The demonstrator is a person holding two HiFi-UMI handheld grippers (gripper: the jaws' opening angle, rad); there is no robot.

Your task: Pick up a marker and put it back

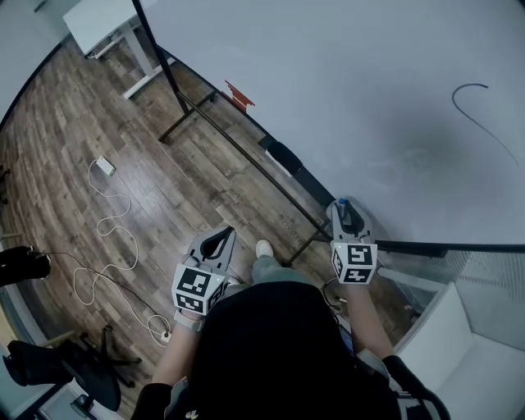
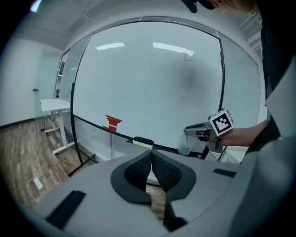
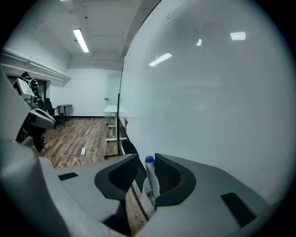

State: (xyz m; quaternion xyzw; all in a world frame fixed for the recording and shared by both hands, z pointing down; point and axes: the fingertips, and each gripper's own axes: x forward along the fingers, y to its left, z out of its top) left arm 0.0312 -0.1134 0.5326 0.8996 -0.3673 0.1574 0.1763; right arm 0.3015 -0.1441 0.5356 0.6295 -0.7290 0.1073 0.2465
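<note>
Office room, large whiteboard [image 1: 353,98], white desk [image 1: 100,25], wood-plank floor [image 1: 74,131], black chair [image 1: 49,365]

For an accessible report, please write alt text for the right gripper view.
A blue-capped white marker stands between the open jaws of the right hand-held gripper, leaning against one jaw, clear of the other. A large whiteboard fills the right side; wooden floor lies far left.

Lower end of marker [image 3: 151,184] hidden behind right tongs [image 3: 147,160], its print too small to read, chair [image 1: 39,362] cut by edge
</note>
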